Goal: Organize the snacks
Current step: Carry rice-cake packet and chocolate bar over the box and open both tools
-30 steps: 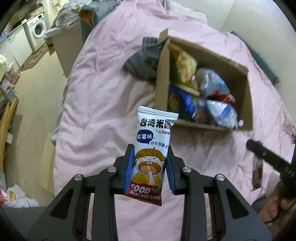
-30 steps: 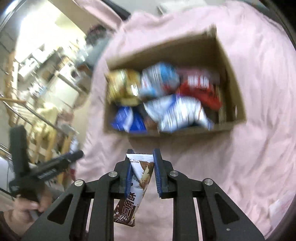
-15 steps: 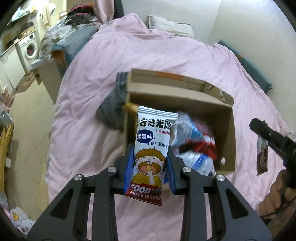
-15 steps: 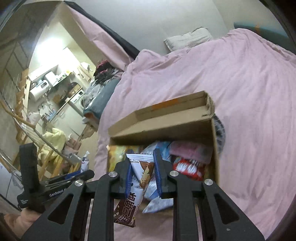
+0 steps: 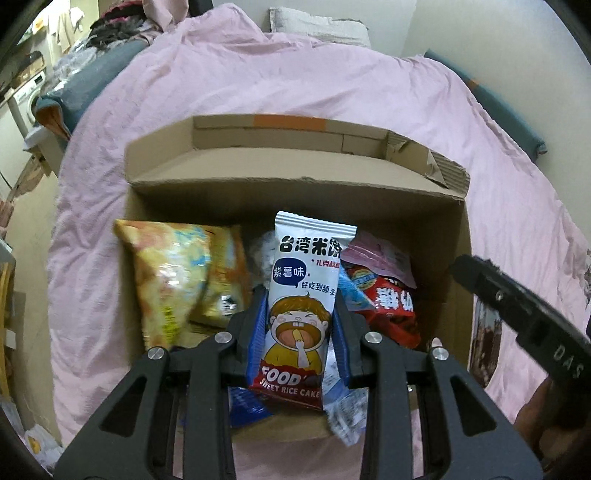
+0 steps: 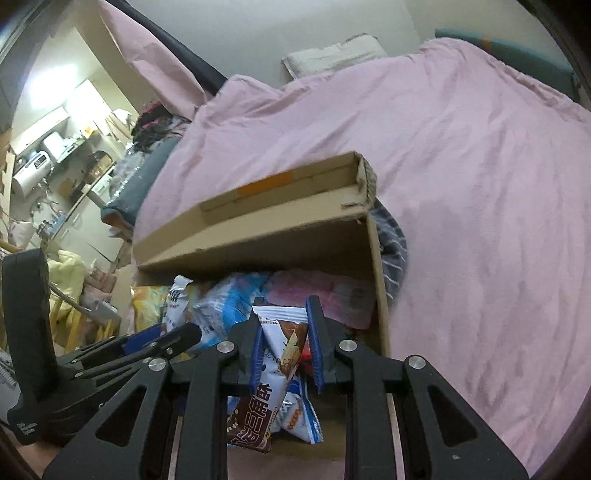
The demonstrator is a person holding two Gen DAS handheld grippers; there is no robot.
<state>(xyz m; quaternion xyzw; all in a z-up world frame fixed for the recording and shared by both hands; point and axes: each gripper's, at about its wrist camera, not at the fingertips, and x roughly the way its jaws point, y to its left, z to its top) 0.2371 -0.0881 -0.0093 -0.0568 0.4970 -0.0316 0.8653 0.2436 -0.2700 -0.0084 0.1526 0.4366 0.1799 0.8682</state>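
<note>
Grippers: two, one per hand; left gripper [image 5: 300,325] and right gripper [image 6: 284,343], both over the open box.
Left jaws: clamped on a sweet rice cake packet [image 5: 301,314], blue pads pressing its two long edges.
Right jaws: clamped on a brown-and-white snack packet [image 6: 271,373], pinched near its top, lower end hanging below the fingers toward 6 o'clock.
Held packets: two, one in each gripper.
Writing, left packet: "FOOD" and "SWEET RICE CAKE" along the bottom band, Chinese characters above, cartoon child in the middle.
Writing, right packet: large white Chinese characters on brown, not read with certainty.
Box: one cardboard box [image 5: 295,177] on the pink duvet [image 5: 258,81], far flap folded up at 12 o'clock.
Box contents, left wrist view: one yellow chip bag [image 5: 173,273] at 9 o'clock of the held rice cake, one red packet [image 5: 391,306] with white characters at 3 o'clock, one pink packet [image 5: 380,254] at 2 o'clock, blue-and-white wrappers partly hidden under the jaws, number unclear.
Rice cake position: upright between the left fingers, top edge past the fingertips toward 12 o'clock, above the box interior.
Other: one grey striped cloth [image 6: 393,251] just beside the box's right wall; one pillow [image 5: 317,26] at the bed's far end.
</note>
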